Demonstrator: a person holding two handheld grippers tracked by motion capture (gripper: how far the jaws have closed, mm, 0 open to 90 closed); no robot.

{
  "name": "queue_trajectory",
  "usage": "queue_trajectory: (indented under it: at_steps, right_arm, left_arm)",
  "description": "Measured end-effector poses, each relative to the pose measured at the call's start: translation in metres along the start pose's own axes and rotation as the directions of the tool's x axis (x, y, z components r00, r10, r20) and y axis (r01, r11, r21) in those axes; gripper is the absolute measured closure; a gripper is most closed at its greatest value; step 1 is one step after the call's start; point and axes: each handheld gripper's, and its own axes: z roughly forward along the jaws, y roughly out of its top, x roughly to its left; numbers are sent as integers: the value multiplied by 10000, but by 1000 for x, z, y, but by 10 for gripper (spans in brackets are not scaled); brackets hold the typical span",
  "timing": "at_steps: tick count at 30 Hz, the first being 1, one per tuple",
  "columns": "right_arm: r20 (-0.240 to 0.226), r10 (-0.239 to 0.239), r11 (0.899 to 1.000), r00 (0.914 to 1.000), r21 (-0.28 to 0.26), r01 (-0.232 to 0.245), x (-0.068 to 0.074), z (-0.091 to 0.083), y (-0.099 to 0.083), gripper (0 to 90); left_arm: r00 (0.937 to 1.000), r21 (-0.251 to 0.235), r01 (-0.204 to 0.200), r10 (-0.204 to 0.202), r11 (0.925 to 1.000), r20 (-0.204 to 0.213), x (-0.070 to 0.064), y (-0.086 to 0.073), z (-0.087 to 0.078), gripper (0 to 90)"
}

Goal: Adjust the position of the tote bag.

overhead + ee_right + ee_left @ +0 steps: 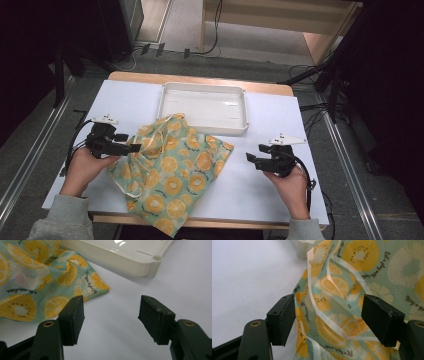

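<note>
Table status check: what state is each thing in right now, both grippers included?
Fruit-print cloth bag: lying crumpled, near corner overhanging the table edge.
White tray: upright, empty.
Left gripper: open, jaws either side of the bag's edge and drawstring.
Right gripper: open, holding nothing, short of the bag's corner.

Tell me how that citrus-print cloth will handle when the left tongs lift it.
The cloth lies creased and folded, so it will likely droop limply. It looks thin, probably light. Its loose tape trim might snag the left tongs.
</note>
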Motion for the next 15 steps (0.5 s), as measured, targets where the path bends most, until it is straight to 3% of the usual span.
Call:
queue_trajectory:
  at_steps: [7, 12, 15]
  right_arm:
    - [-83, -91, 9999, 9999, 76, 91, 3, 3, 2, 373]
    - [-112, -112, 9999, 9999, -30, 112, 3, 4, 3, 372]
    - [-91, -161, 9999, 9998, -2, 161, 4, 4, 3, 372]
  left_arm:
    - [9994, -45, 66, -67, 10000, -334, 2, -1, -2, 231]
    - [9990, 57, 306, -304, 9995, -325, 4, 1, 1, 199]
    - [9994, 178, 253, -248, 9995, -244, 4, 3, 5, 182]
